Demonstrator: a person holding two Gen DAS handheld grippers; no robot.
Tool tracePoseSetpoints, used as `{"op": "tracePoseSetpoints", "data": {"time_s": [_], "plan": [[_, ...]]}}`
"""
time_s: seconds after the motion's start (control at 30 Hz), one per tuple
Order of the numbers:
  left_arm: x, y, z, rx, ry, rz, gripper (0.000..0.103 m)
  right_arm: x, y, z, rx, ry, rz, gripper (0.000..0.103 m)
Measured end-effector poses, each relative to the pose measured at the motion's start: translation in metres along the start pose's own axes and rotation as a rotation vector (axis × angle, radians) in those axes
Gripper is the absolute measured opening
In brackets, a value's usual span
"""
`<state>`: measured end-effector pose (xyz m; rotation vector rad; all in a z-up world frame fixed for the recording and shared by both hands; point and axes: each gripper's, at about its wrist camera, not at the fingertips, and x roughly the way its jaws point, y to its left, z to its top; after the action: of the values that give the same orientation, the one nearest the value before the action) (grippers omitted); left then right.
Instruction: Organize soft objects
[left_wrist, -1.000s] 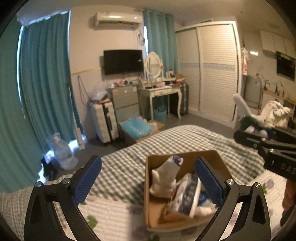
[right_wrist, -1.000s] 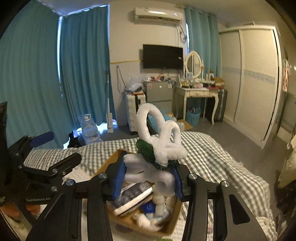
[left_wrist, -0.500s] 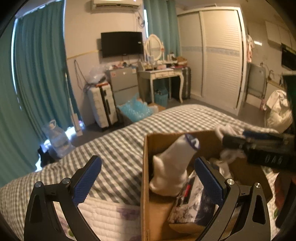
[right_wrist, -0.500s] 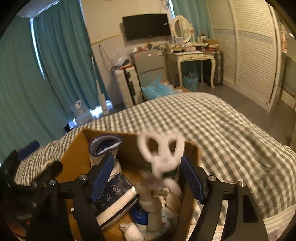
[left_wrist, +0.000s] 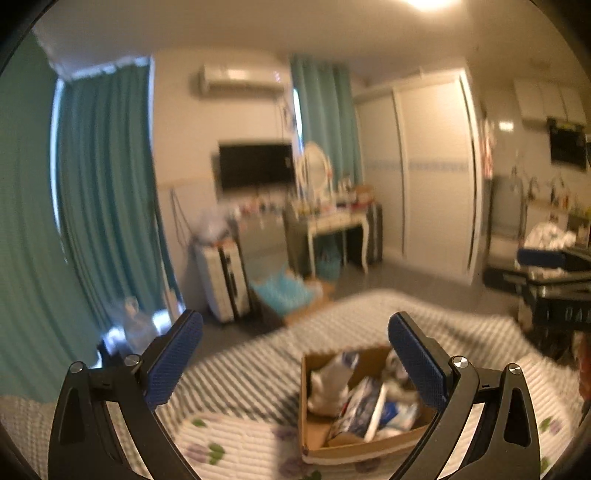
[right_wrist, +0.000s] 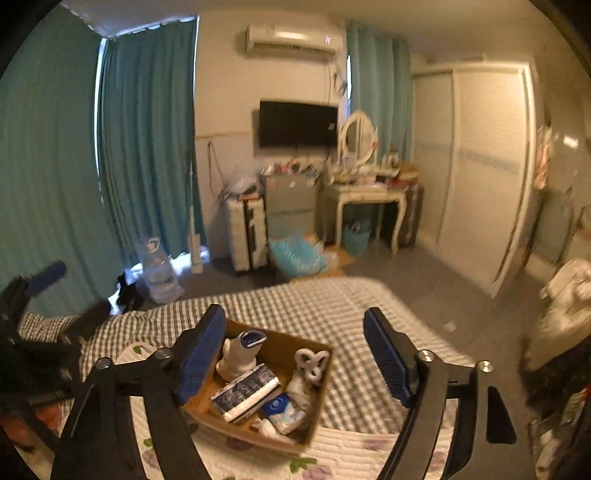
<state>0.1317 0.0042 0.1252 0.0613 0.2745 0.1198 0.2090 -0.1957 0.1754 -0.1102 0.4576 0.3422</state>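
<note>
The bed (right_wrist: 332, 306), covered with a grey checked sheet and a white floral quilt at its near end, fills the lower part of both views. Compared with half a second ago, both cameras sit higher and farther back from it, so more of the room shows.

The cardboard box (right_wrist: 317, 402) rests on the bed where sheet meets quilt; in the left wrist view it is the cardboard box (left_wrist: 308, 417), blurred by motion.

The right gripper (right_wrist: 295, 354) is above and behind the box with its jaws spread wide and nothing between them. One second ago these jaws were clamped on the white pipe-cleaner figure; half a second ago they were parted with the figure dropping between them.

The left gripper (left_wrist: 293, 363) has its jaws equally wide and empty, unchanged across all three moments.

Box contents, largest first:
- tissue pack (right_wrist: 245, 391), blue and white, lying flat at the centre;
- white sock (right_wrist: 240, 354), blue cuff uppermost, leaning at the rear left corner;
- white pipe-cleaner figure (right_wrist: 310, 369), now inside the box against the right wall, loops upward;
- small blue-and-white packet (right_wrist: 282, 408) at the front.
</note>
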Motion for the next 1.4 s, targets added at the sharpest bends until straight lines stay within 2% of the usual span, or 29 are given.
{"op": "tracePoseSetpoints", "data": {"time_s": [0.07, 0.13, 0.27, 0.33, 0.47, 0.63, 0.77, 0.9, 1.0, 1.1, 1.27, 1.4], "plan": [[-0.047, 0.005, 0.016, -0.017, -0.087, -0.005, 0.103, -0.039, 0.002, 0.005, 0.014, -0.054, -0.046, 0.087], [-0.079, 0.009, 0.025, -0.019, -0.142, -0.016, 0.103, -0.084, 0.005, 0.004, 0.024, -0.109, -0.053, 0.1], [-0.136, 0.013, 0.025, -0.022, -0.23, -0.036, 0.103, -0.14, 0.015, -0.012, 0.05, -0.186, -0.041, 0.103], [-0.152, 0.016, 0.017, -0.032, -0.241, -0.051, 0.103, -0.156, 0.022, -0.024, 0.048, -0.206, -0.031, 0.103], [-0.155, 0.015, -0.006, -0.025, -0.218, -0.034, 0.103, -0.171, 0.033, -0.061, 0.035, -0.226, 0.005, 0.103], [-0.128, 0.014, -0.05, -0.031, -0.181, -0.007, 0.103, -0.151, 0.043, -0.108, 0.074, -0.239, -0.012, 0.103], [-0.081, 0.011, -0.086, -0.017, -0.093, -0.003, 0.103, -0.11, 0.048, -0.135, 0.084, -0.221, -0.001, 0.103], [-0.051, 0.007, -0.12, -0.013, -0.039, -0.012, 0.103, -0.069, 0.042, -0.159, 0.14, -0.223, -0.022, 0.103], [-0.038, 0.006, -0.138, -0.005, -0.019, -0.028, 0.103, -0.045, 0.039, -0.171, 0.136, -0.199, -0.048, 0.103], [-0.034, 0.005, -0.145, -0.009, 0.002, -0.067, 0.103, -0.03, 0.037, -0.18, 0.144, -0.179, -0.061, 0.103], [-0.038, 0.005, -0.148, 0.0, 0.003, -0.047, 0.103, -0.02, 0.034, -0.191, 0.166, -0.147, -0.07, 0.103], [-0.042, 0.012, -0.15, -0.048, 0.007, -0.059, 0.103, -0.023, 0.033, -0.193, 0.163, -0.145, -0.075, 0.103]]}}
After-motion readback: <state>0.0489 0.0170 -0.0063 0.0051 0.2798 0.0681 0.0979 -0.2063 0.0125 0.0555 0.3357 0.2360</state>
